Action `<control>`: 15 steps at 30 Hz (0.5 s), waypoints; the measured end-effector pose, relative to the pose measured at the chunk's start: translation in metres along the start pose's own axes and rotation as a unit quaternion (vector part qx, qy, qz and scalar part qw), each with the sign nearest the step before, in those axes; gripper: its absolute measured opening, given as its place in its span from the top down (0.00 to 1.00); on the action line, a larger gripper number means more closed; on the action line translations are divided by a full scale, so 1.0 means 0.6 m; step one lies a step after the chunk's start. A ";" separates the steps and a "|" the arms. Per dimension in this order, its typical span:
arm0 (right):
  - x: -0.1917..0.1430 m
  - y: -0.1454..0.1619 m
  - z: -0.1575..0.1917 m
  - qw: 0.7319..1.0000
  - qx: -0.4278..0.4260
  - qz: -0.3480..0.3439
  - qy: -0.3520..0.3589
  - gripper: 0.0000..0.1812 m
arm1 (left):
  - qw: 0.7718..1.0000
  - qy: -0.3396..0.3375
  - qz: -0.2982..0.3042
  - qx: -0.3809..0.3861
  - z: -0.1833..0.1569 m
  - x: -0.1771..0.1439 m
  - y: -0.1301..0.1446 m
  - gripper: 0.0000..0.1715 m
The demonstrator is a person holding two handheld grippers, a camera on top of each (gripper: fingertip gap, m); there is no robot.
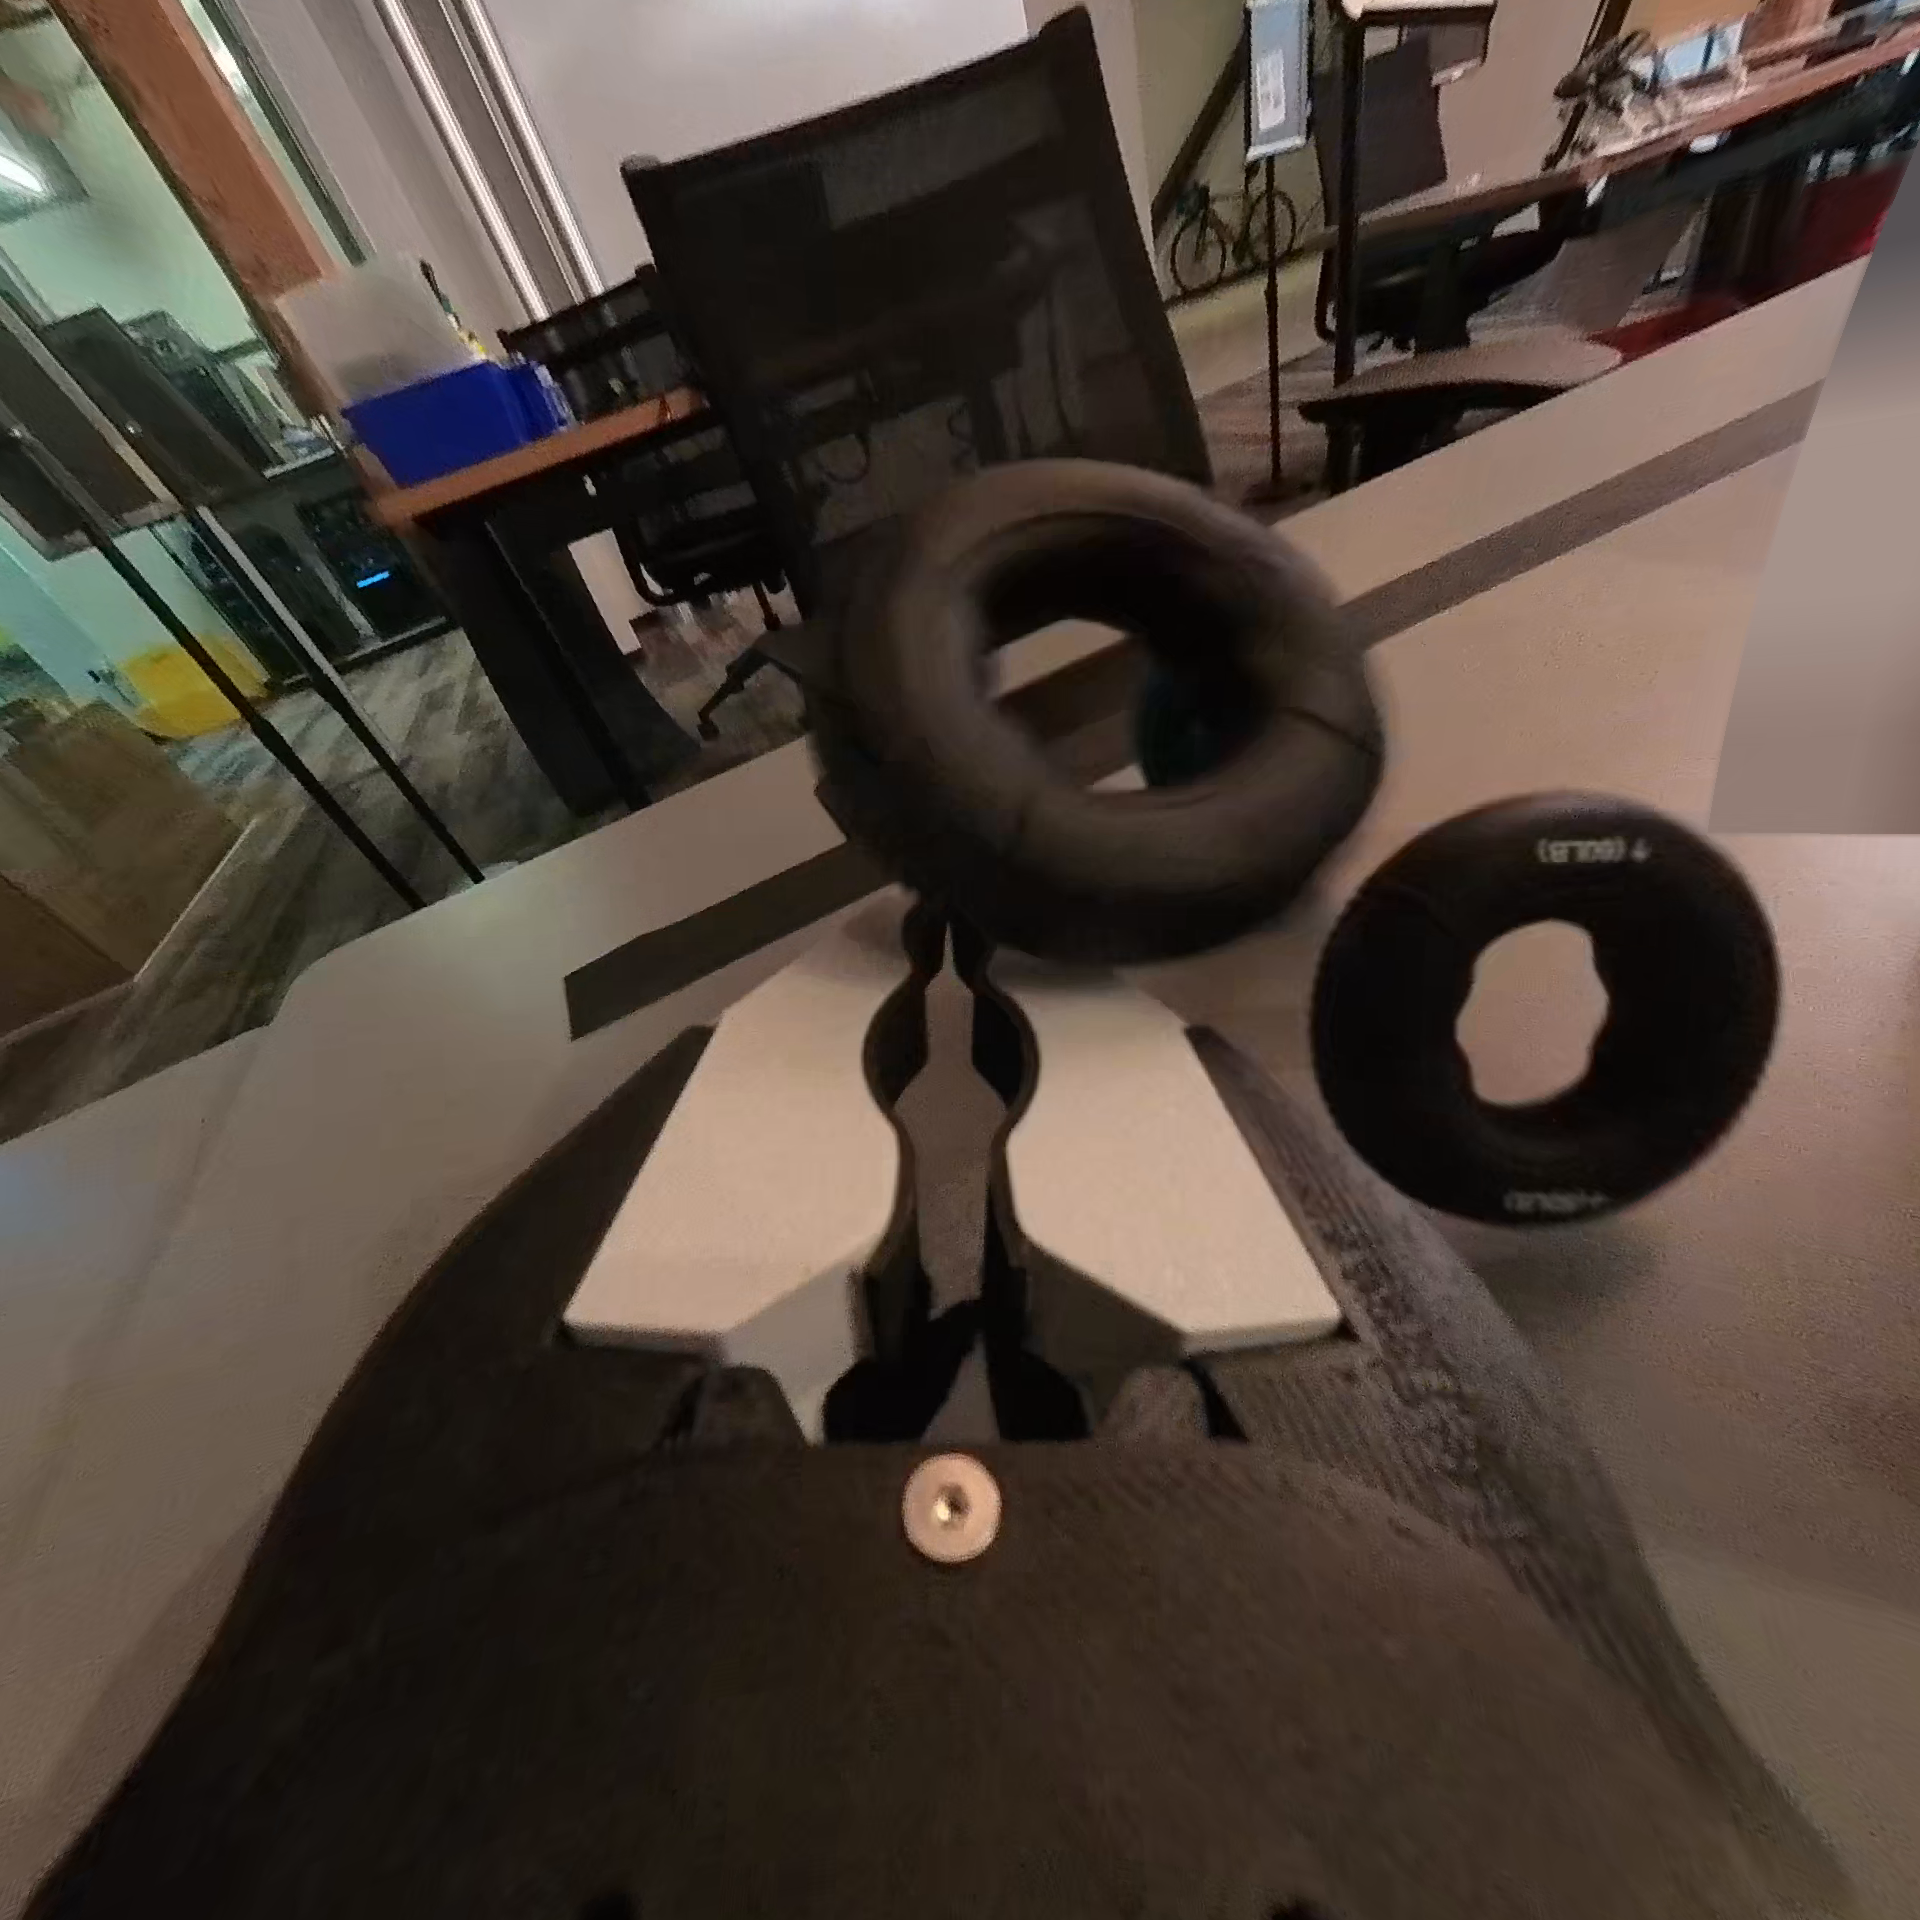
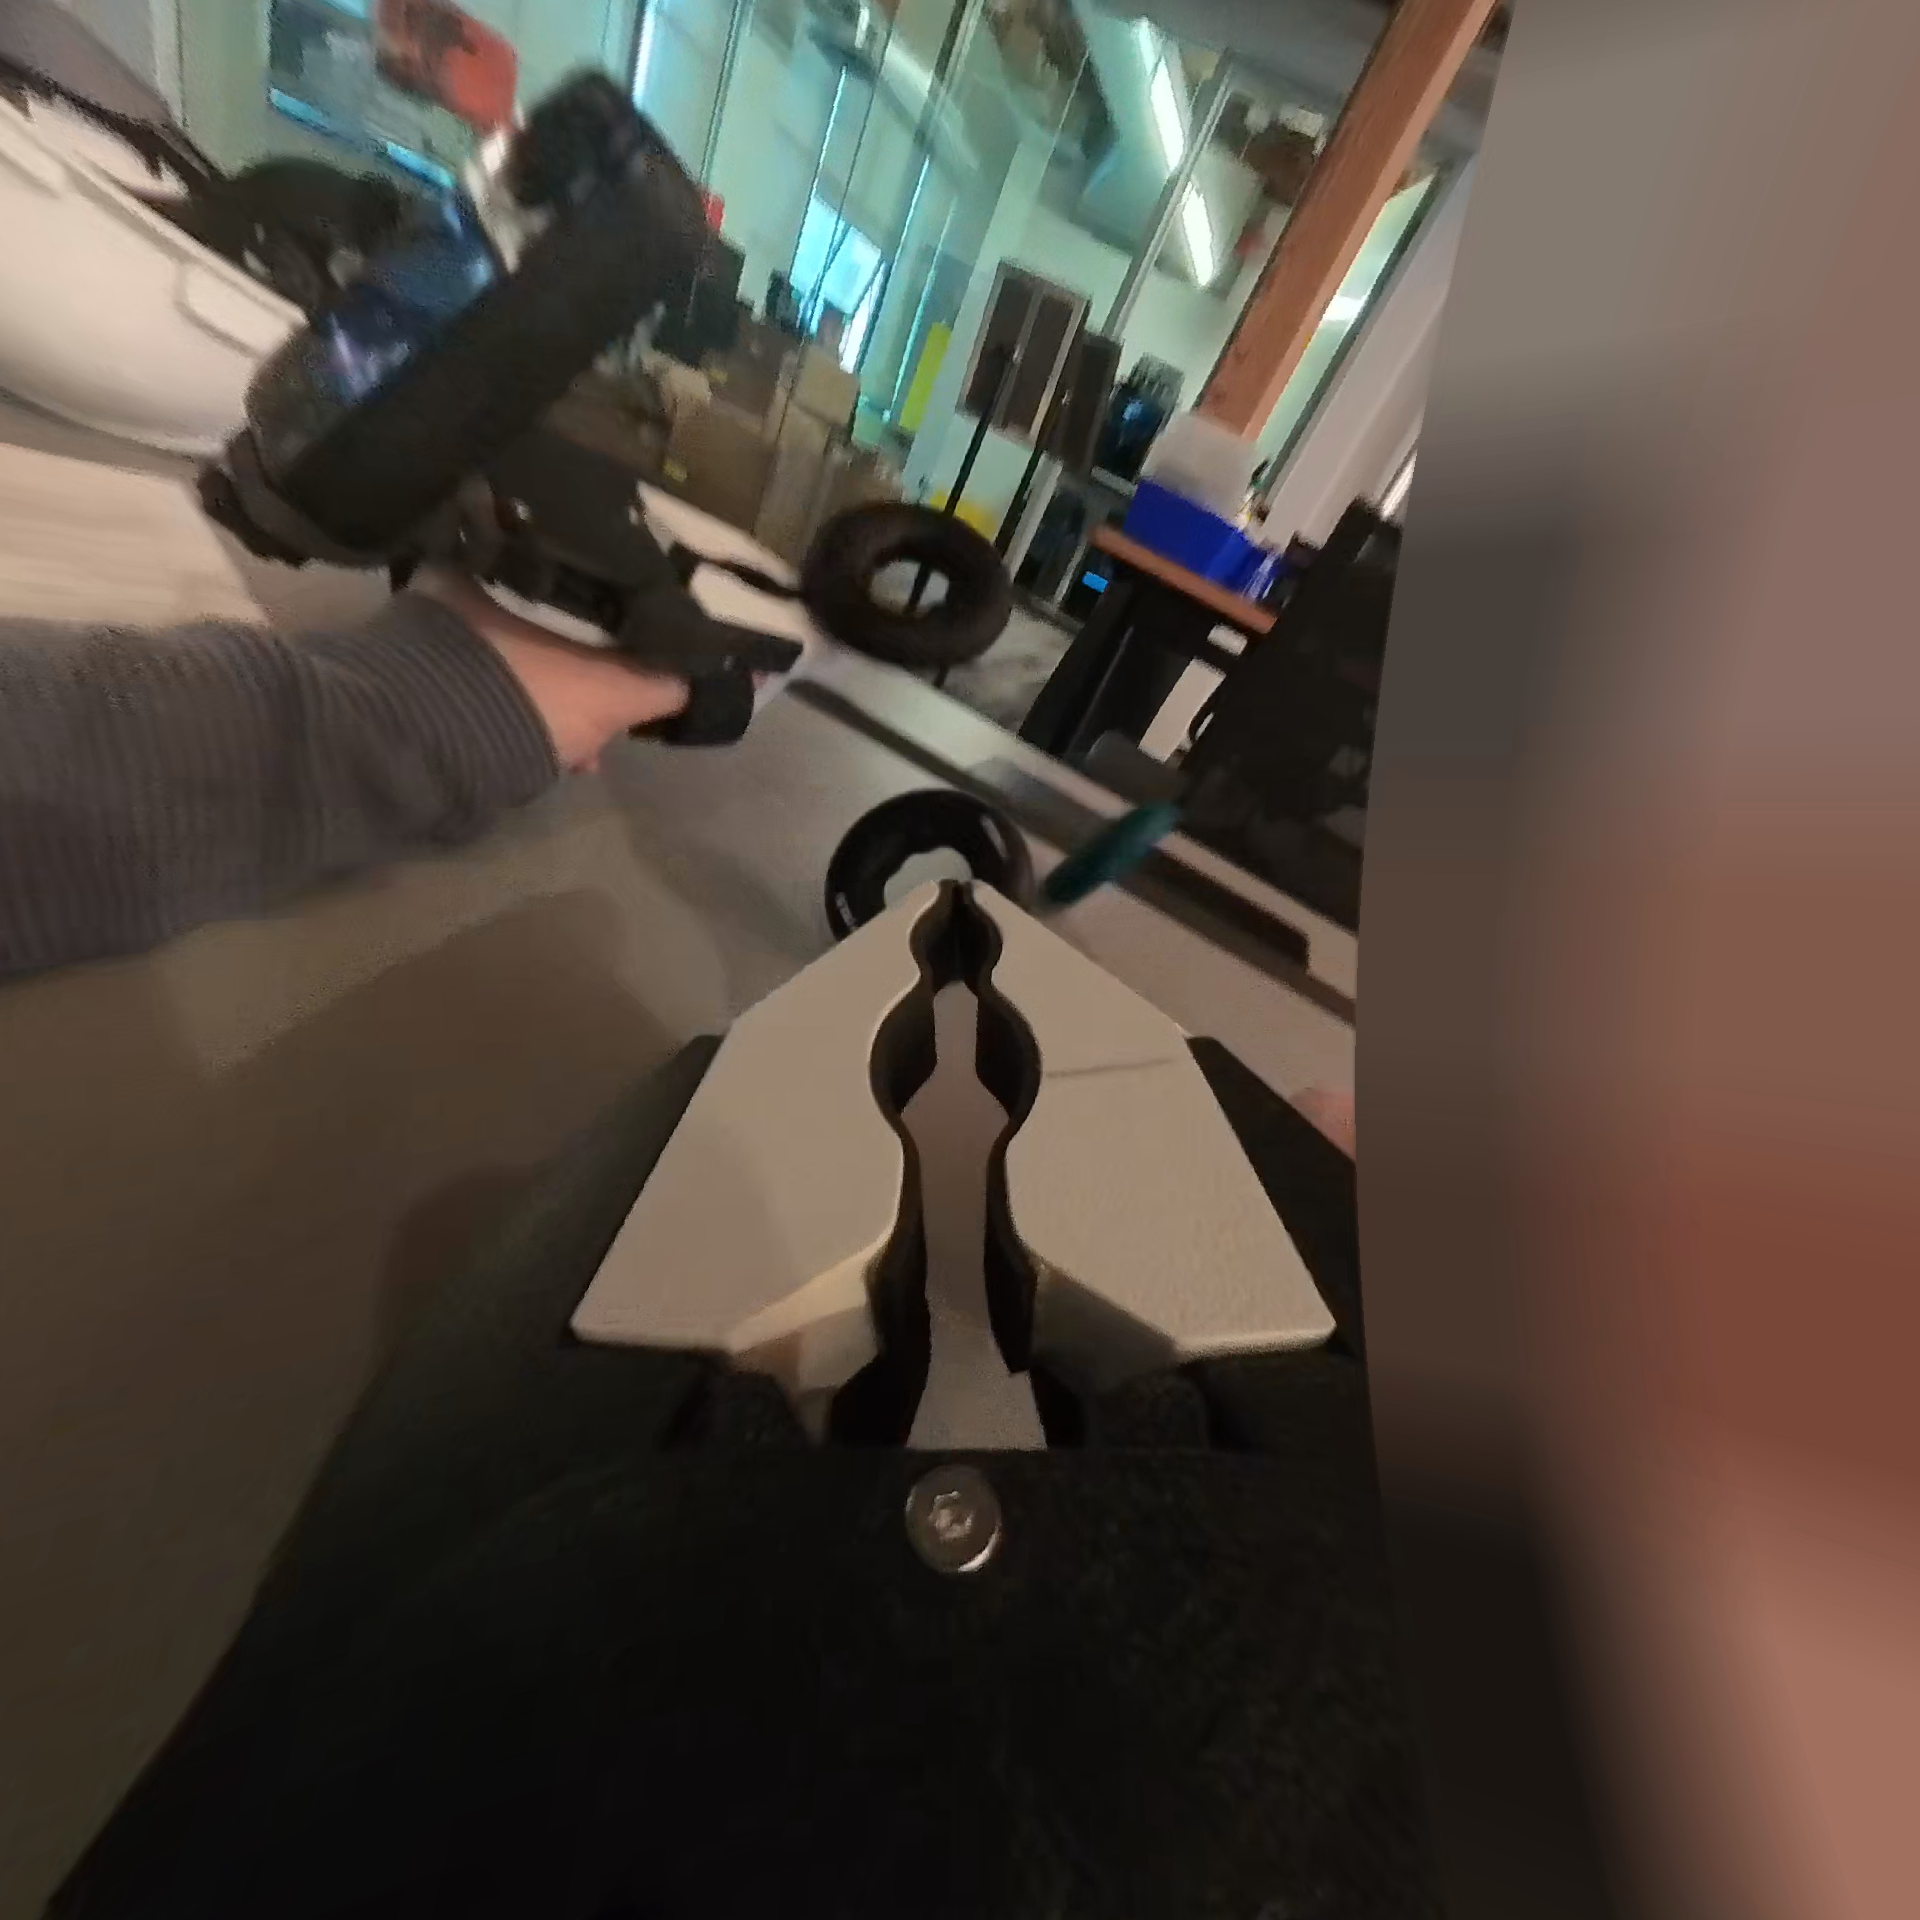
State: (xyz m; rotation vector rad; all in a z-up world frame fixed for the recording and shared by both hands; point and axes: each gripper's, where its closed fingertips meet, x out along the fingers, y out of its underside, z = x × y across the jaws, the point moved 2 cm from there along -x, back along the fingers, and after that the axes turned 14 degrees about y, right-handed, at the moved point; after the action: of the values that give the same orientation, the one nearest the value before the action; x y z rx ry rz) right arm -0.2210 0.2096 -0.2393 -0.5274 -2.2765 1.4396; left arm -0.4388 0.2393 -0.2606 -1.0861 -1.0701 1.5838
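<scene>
Rings of black rubber are what both views centre on. One thick black ring (image 1: 1101, 717) is pinched by its near rim at the tips of the left gripper (image 1: 948, 940) and is carried clear of the grey table (image 1: 312, 1195); the fingers are drawn nearly together on that rim, so the ring hangs tilted beyond them, its opening facing up and toward the camera. In the right wrist view the same ring (image 2: 909, 597) is seen held out in the air in front of the left gripper (image 2: 805, 639), which is gripped from below by a hand (image 2: 592, 696) in a grey ribbed sleeve (image 2: 260, 769). A second black ring (image 1: 1545, 1006), flatter and marked with pale lettering, lies flat on the table just to the right of the held one and apart from it. That flat ring (image 2: 925, 868) sits just beyond the tips of the right gripper (image 2: 958, 896), whose fingers are closed tip to tip with nothing between them. A teal-handled object (image 2: 1112, 847) lies near the flat ring; what it is cannot be told. A dark strip (image 1: 727, 956) crosses the table, and a mesh office chair (image 1: 914, 343) stands behind it.
</scene>
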 end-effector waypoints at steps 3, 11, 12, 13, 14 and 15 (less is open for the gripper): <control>0.007 0.018 0.003 0.999 0.011 0.028 -0.014 1.00 | 1.000 0.008 -0.003 -0.004 -0.001 0.000 0.000 1.00; 0.002 0.016 0.014 1.000 -0.015 0.011 -0.021 1.00 | 0.997 0.016 -0.082 -0.004 -0.015 -0.030 -0.028 1.00; 0.002 0.016 0.015 0.999 -0.020 0.010 -0.023 1.00 | 0.995 0.007 -0.094 -0.005 -0.012 -0.036 -0.032 1.00; 0.001 0.016 0.017 0.999 -0.023 0.009 -0.023 1.00 | 0.994 -0.007 -0.108 -0.007 -0.006 -0.045 -0.037 1.00; 0.001 0.016 0.018 0.999 -0.025 0.008 -0.024 1.00 | 0.992 -0.024 -0.126 -0.012 0.001 -0.056 -0.042 1.00; 0.000 0.016 0.018 0.999 -0.026 0.007 -0.025 1.00 | 0.989 -0.035 -0.145 -0.020 0.007 -0.067 -0.047 1.00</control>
State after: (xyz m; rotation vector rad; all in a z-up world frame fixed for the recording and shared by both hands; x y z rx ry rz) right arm -0.2259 0.2051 -0.2520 -0.5308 -2.3602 1.4179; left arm -0.4294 0.2059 -0.2259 -0.8615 -1.2499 1.3805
